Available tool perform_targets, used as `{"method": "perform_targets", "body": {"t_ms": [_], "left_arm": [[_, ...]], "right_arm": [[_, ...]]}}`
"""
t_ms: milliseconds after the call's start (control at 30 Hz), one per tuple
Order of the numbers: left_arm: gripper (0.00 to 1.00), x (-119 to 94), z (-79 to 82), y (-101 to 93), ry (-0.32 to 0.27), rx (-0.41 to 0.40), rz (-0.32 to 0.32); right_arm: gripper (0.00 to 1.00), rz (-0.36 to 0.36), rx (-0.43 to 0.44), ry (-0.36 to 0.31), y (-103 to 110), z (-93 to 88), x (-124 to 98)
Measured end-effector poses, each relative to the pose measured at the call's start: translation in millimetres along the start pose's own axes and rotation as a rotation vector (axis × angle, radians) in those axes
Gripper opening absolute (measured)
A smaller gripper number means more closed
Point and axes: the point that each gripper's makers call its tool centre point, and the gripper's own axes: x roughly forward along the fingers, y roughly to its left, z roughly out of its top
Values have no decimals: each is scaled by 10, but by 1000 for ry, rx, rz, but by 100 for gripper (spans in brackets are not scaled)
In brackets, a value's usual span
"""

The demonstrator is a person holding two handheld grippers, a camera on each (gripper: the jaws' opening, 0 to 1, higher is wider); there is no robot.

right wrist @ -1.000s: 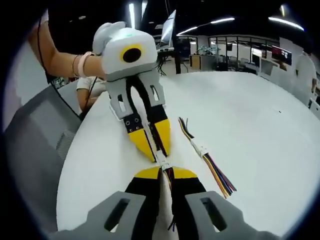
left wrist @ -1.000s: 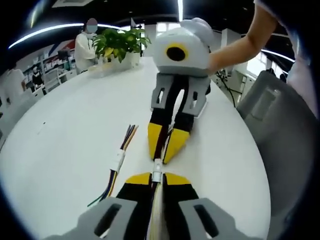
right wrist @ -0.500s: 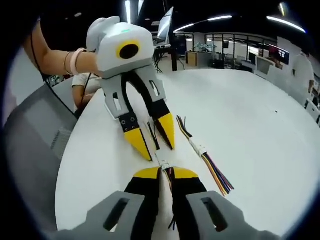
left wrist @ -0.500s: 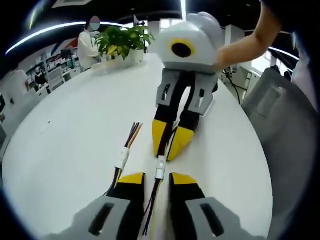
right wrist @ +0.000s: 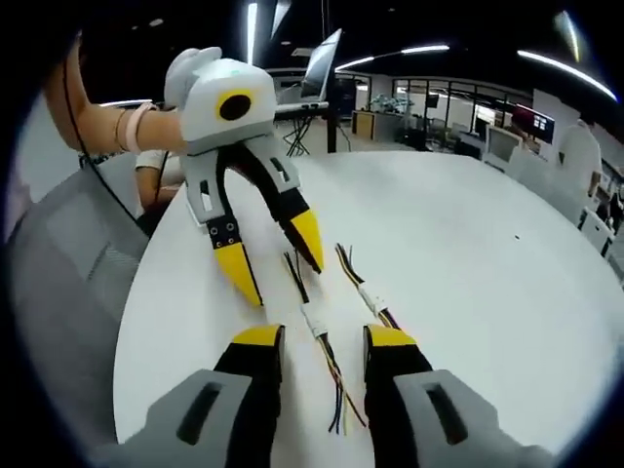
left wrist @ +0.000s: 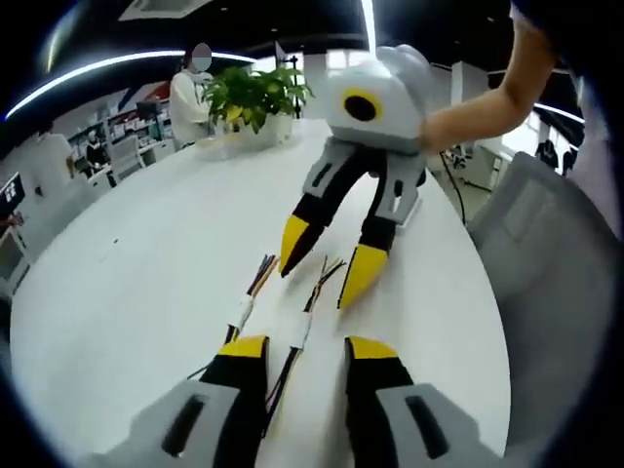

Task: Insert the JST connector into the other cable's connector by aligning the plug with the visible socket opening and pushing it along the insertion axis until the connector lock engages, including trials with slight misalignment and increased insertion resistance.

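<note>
The joined cable (left wrist: 302, 327) lies flat on the white tabletop (left wrist: 146, 253), between the two tools and released by both. Its long axis runs from one tool toward the other, so each tool looks along the cable and not across it. In the left gripper view the white connector sits just beyond the tips of the left tool (left wrist: 304, 349), and the loose coloured wire ends reach toward the right tool (left wrist: 322, 255) on the far side. In the right gripper view the same cable (right wrist: 314, 320) lies on the tabletop (right wrist: 468, 244) between the yellow tips of the right tool (right wrist: 324, 338), with the left tool (right wrist: 278, 255) beyond it.

Both tools stand wide apart and hold nothing. The cable passes through the gap of each one, and I cannot tell if any tip touches the wires. Neither tool is clearly nearer to the connector; it seems about midway between them.

A second cable (left wrist: 241, 312) lies just beside the first one, almost parallel to it. It is to the left in the left gripper view and to the right in the right gripper view (right wrist: 369, 294).

The white connector looks like one closed piece, so I judge the plug is already seated, but the lock itself is too small to see.

At the far end of the tabletop stands a potted plant (left wrist: 252, 93), well apart from the cables.
</note>
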Motion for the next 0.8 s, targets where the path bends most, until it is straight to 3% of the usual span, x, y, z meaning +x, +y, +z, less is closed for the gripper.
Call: {"method": "perform_targets", "body": {"t_ms": [200, 300, 400, 500, 800], "left_arm": [[39, -174, 118, 10, -58, -22, 65], [43, -235, 136, -23, -52, -16, 81], [54, -343, 301, -4, -103, -81, 140], [63, -443, 466, -54, -156, -103, 137], [80, -603, 589, -172, -155, -95, 162]], "right_arm": [[40, -28, 12, -21, 32, 96, -118], [43, -49, 36, -56, 45, 199, -203], [47, -69, 39, -75, 64, 267, -278], [49, -79, 41, -85, 93, 311, -341], [68, -130, 90, -151, 196, 485, -577]]}}
